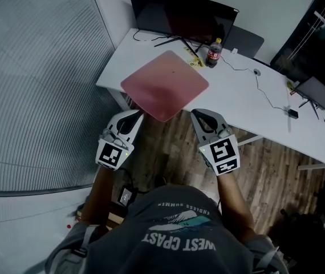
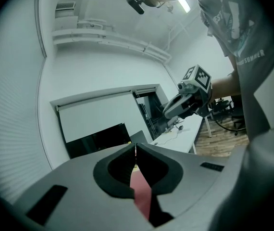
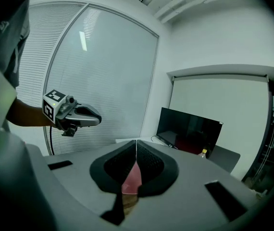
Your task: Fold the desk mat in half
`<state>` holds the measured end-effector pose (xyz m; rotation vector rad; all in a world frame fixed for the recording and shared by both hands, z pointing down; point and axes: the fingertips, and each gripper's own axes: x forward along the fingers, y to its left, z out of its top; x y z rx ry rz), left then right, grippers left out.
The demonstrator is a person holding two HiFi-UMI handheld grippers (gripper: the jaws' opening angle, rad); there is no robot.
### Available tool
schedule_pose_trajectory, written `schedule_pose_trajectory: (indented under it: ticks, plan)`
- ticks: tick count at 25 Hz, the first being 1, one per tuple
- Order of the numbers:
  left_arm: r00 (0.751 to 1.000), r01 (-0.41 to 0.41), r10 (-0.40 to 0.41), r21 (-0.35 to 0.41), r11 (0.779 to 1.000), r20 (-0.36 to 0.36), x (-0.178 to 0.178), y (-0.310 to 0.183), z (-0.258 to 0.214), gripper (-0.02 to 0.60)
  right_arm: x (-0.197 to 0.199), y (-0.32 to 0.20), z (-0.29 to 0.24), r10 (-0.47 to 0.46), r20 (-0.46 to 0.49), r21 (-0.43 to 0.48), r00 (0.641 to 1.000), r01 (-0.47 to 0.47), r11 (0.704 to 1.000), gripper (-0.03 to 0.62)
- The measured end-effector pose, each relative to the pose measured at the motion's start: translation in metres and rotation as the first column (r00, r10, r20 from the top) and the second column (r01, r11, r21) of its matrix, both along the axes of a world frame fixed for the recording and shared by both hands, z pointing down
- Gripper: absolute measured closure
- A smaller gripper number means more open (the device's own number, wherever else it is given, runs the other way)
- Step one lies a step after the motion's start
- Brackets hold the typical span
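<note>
Though jaws mask it elsewhere, head view shows desk mat (image 1: pixel 164 84).

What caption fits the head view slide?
Shut left gripper and shut right gripper near the flat pink desk mat on a white desk.

Dark monitor (image 1: pixel 182 17) and cola bottle (image 1: pixel 213 52) on white desk (image 1: pixel 248 104)
</note>
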<state>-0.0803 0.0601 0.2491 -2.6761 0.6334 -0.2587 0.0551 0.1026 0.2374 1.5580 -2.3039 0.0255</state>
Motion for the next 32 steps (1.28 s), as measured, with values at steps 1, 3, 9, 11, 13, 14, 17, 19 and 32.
schedule_pose_trajectory:
  ticks: [1,3,9,11,13,14,17,19,32]
  plan:
    - [1.0,-0.003,0.003,-0.003,1.0,-0.007,-0.002,-0.004,0.0,0.558,-0.001,-0.003,0.0,0.006,-0.001,-0.001,1.0,-0.006,1.0,0.566]
    - [1.0,-0.012,0.012,-0.002,1.0,-0.015,-0.006,-0.013,0.001,0.558,-0.005,-0.009,0.002,0.018,-0.003,-0.003,1.0,-0.018,1.0,0.567]
    - [1.0,-0.012,0.012,0.0,1.0,-0.014,-0.028,-0.039,0.01,0.558,-0.02,-0.029,0.005,0.03,-0.02,-0.002,0.999,-0.03,1.0,0.566]
    - [1.0,-0.002,0.002,-0.005,1.0,-0.001,-0.035,-0.047,0.016,0.558,-0.026,-0.036,0.006,0.018,-0.031,-0.006,0.999,-0.019,1.0,0.566]
    - [1.0,0.008,-0.008,-0.009,1.0,0.008,-0.04,-0.053,0.019,0.558,-0.029,-0.043,0.009,0.006,-0.042,-0.016,0.999,-0.007,1.0,0.566]
    - [1.0,0.014,-0.014,-0.013,1.0,0.009,-0.042,-0.057,0.021,0.558,-0.029,-0.047,0.012,0.0,-0.047,-0.022,0.999,-0.001,1.0,0.566]
    - [0.999,0.034,-0.034,-0.018,0.999,0.009,-0.046,-0.069,0.029,0.558,-0.03,-0.061,0.024,-0.023,-0.054,-0.046,0.998,0.02,0.999,0.566]
    - [0.998,0.052,-0.051,-0.019,0.998,0.024,-0.048,-0.078,0.034,0.558,-0.031,-0.072,0.033,-0.042,-0.055,-0.059,0.998,0.039,0.997,0.566]
    - [0.959,0.186,-0.179,-0.012,0.982,0.218,-0.055,-0.159,0.104,0.558,-0.023,-0.156,0.104,-0.187,-0.141,-0.164,0.972,0.163,0.973,0.566]
